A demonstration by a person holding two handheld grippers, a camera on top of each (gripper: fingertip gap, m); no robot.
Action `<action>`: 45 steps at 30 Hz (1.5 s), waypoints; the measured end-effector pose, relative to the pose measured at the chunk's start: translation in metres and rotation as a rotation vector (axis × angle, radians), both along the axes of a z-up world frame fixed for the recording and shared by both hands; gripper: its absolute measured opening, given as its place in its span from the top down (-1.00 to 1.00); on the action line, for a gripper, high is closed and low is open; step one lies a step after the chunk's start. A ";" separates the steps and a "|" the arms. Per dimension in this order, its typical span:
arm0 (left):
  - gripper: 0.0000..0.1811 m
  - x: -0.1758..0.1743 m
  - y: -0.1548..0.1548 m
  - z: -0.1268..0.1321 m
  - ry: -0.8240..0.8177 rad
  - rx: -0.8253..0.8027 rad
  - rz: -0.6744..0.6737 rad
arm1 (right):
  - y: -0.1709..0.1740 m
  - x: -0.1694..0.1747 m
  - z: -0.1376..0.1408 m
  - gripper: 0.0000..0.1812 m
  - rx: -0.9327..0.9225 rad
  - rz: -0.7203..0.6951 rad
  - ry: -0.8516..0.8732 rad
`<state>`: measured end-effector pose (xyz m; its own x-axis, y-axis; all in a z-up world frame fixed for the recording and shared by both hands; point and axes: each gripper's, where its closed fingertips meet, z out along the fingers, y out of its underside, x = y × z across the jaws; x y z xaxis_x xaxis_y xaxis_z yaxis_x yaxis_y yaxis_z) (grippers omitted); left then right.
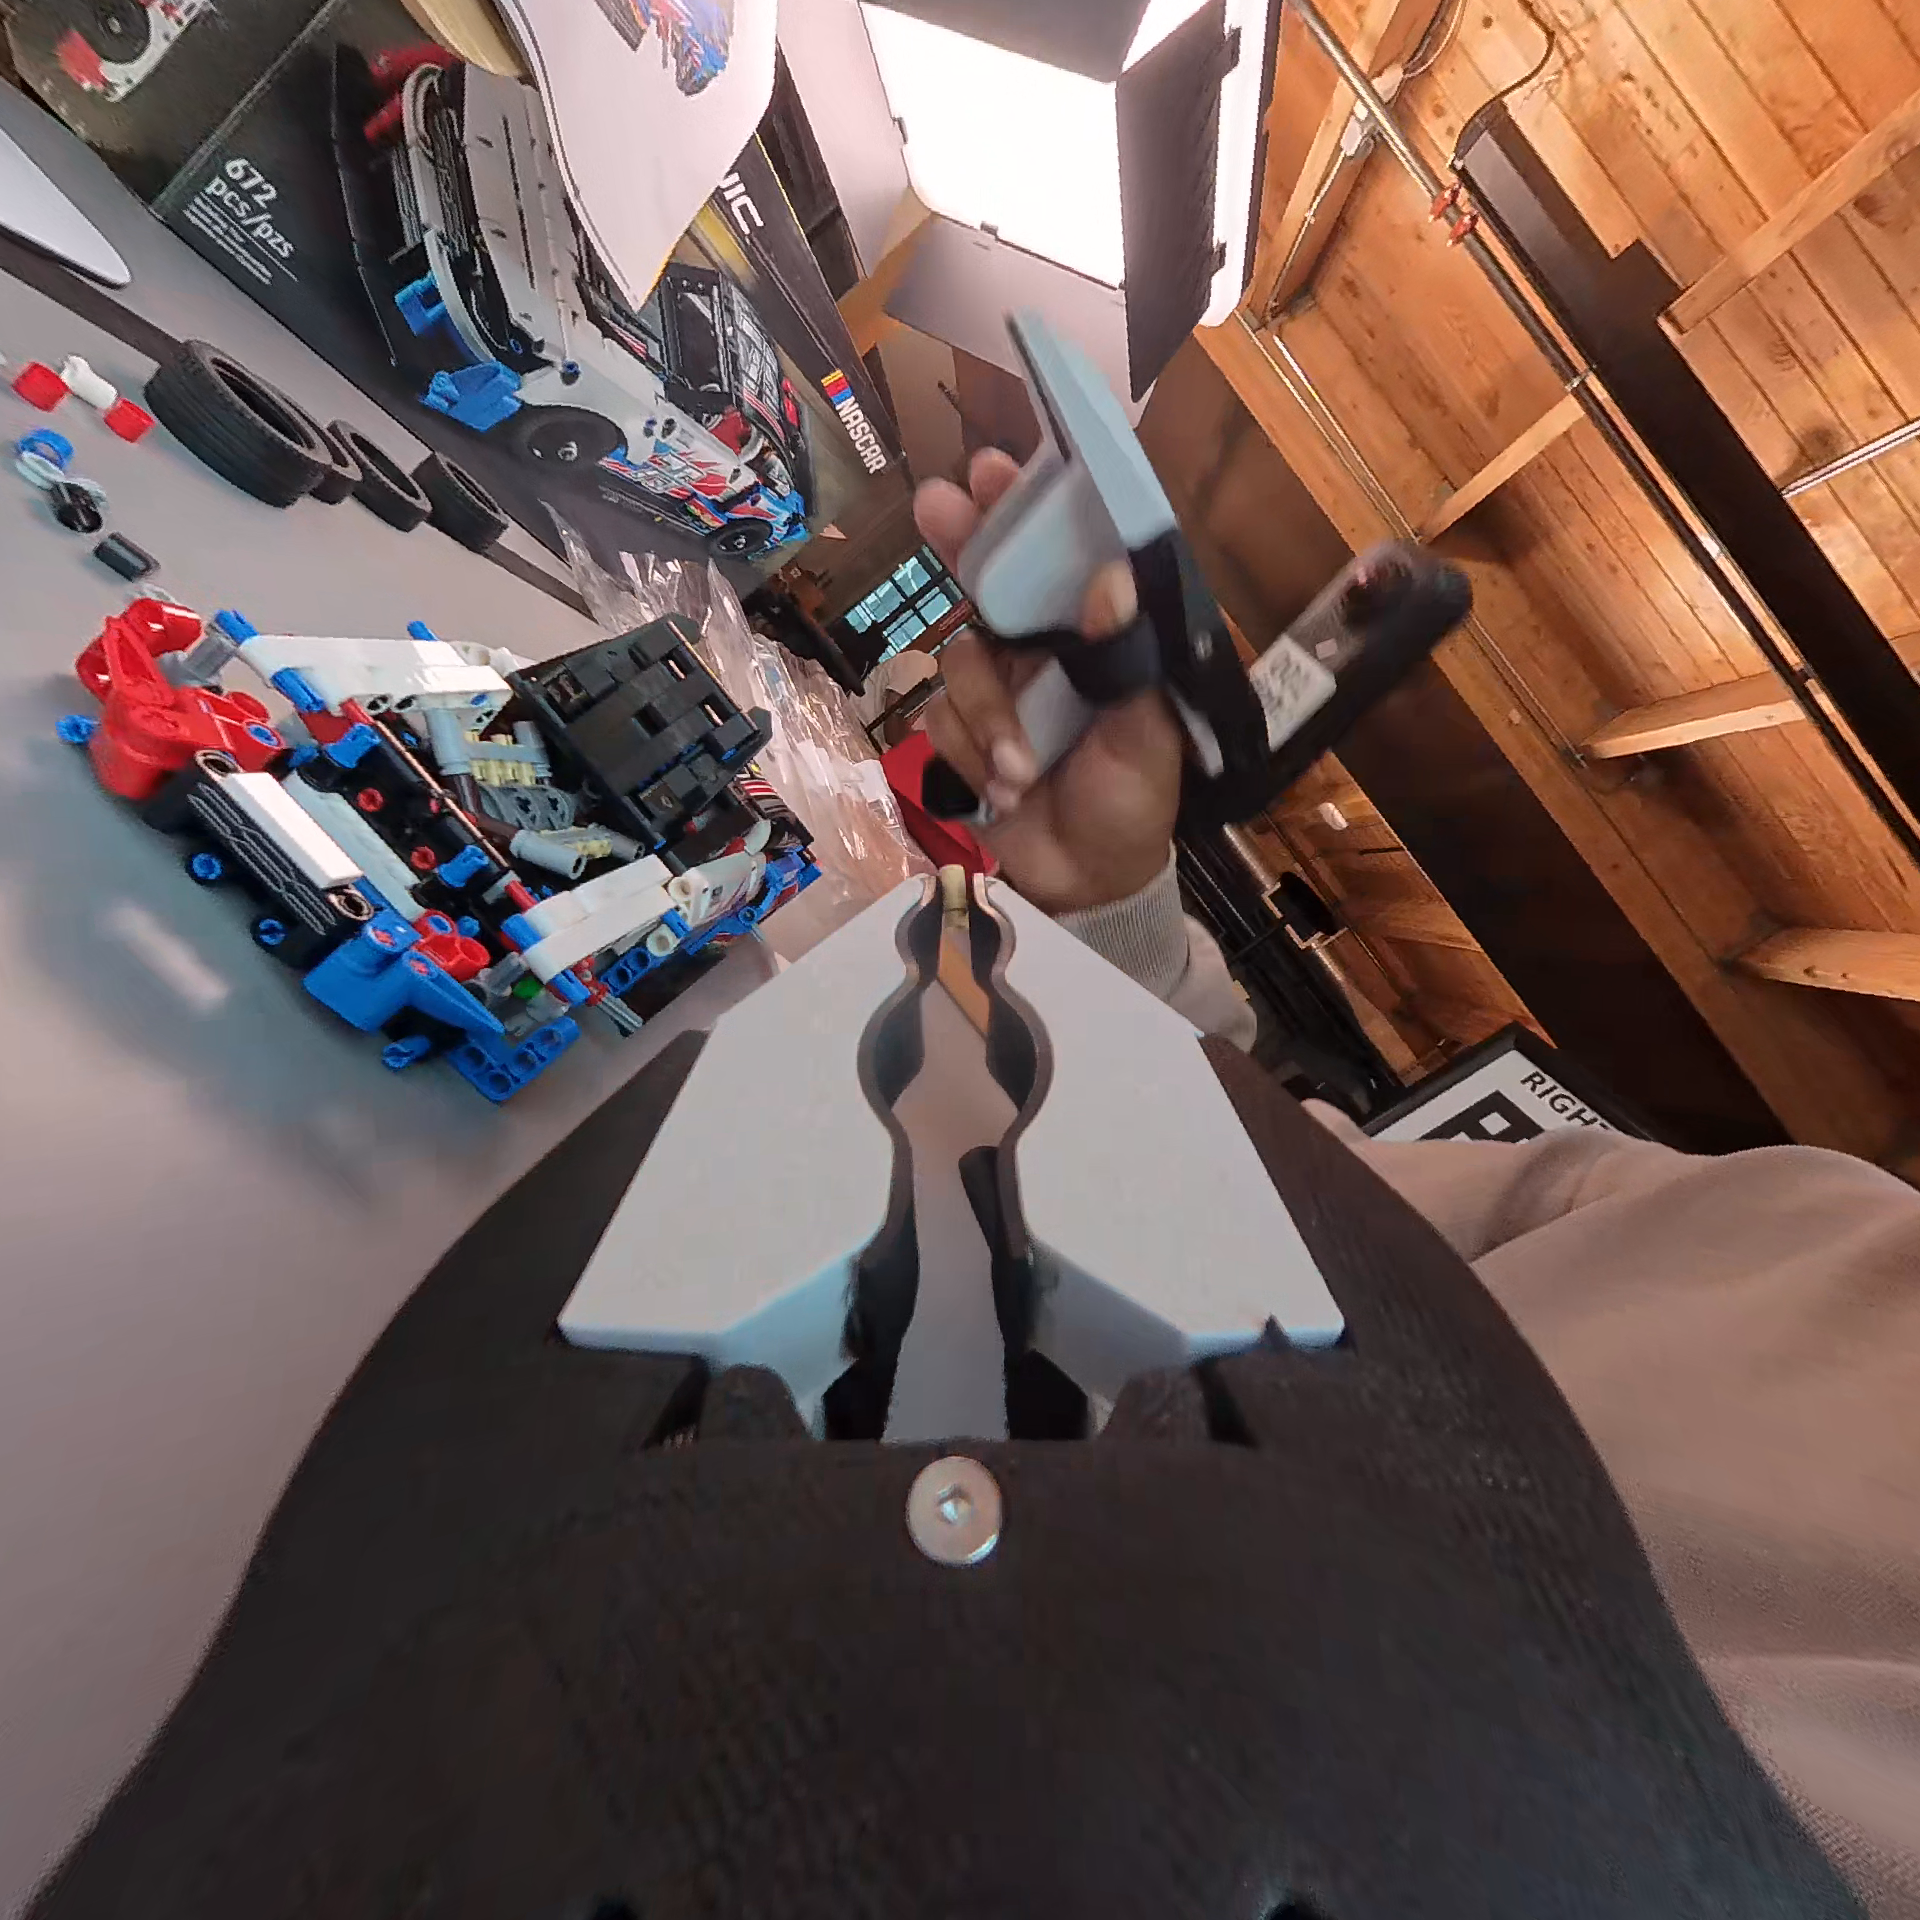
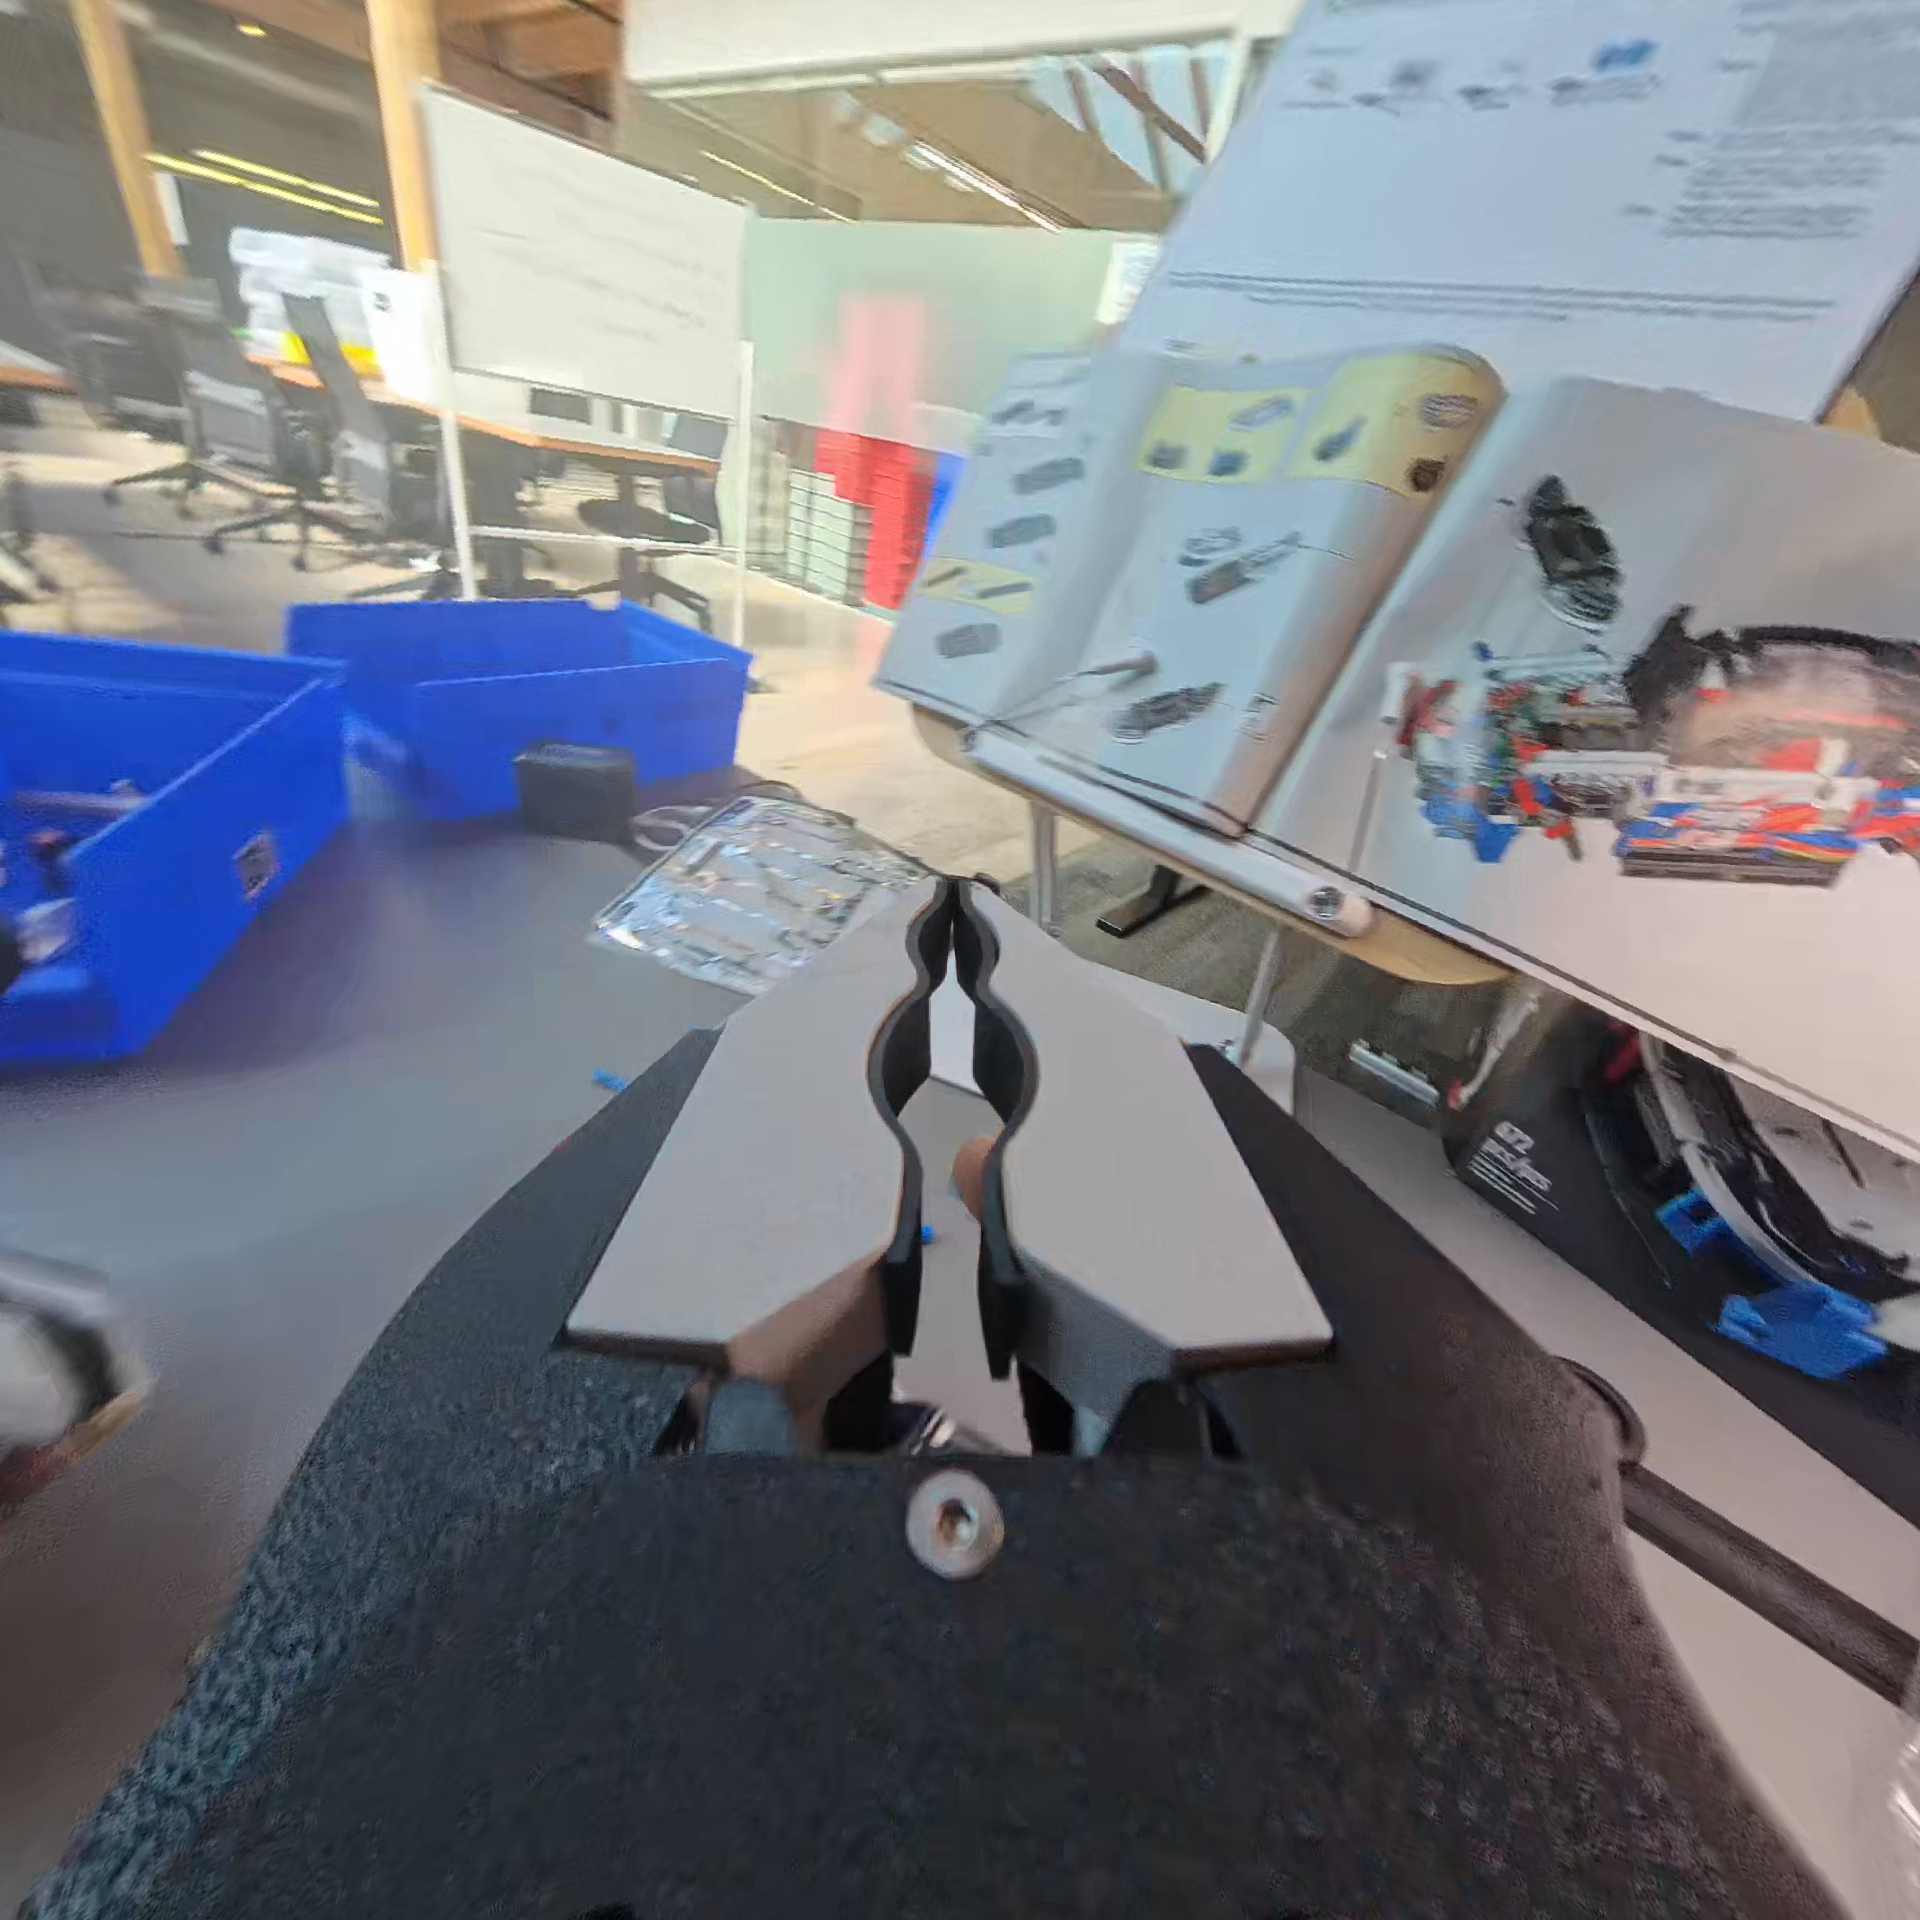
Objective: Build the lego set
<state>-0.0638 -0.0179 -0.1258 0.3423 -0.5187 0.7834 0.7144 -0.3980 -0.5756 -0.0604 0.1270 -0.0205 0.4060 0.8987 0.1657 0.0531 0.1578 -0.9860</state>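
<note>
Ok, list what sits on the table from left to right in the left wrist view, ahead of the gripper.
Small red and white parts → tires → half-built car → clear bags → tan piece pinched in the left gripper, off the table.

Two blue bins (image 2: 499,696) stand on the grey bench (image 2: 312,1039), with a small black box (image 2: 575,787) just beside them. Whiteboard (image 2: 582,281) and office chairs (image 2: 239,416) beyond. Wooden wall (image 1: 1558,416) and lit lamp panel (image 1: 997,135) overhead.
</note>
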 end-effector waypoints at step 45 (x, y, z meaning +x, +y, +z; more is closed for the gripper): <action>0.98 0.024 -0.023 0.017 -0.209 0.057 -0.164 | -0.181 0.025 -0.073 0.86 0.412 0.263 -0.165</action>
<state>-0.0400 -0.0411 -0.1084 0.0839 -0.5992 0.7962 0.7483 -0.4897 -0.4474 -0.0356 -0.0543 -0.0940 0.1135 0.8136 0.5702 0.1087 0.5603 -0.8211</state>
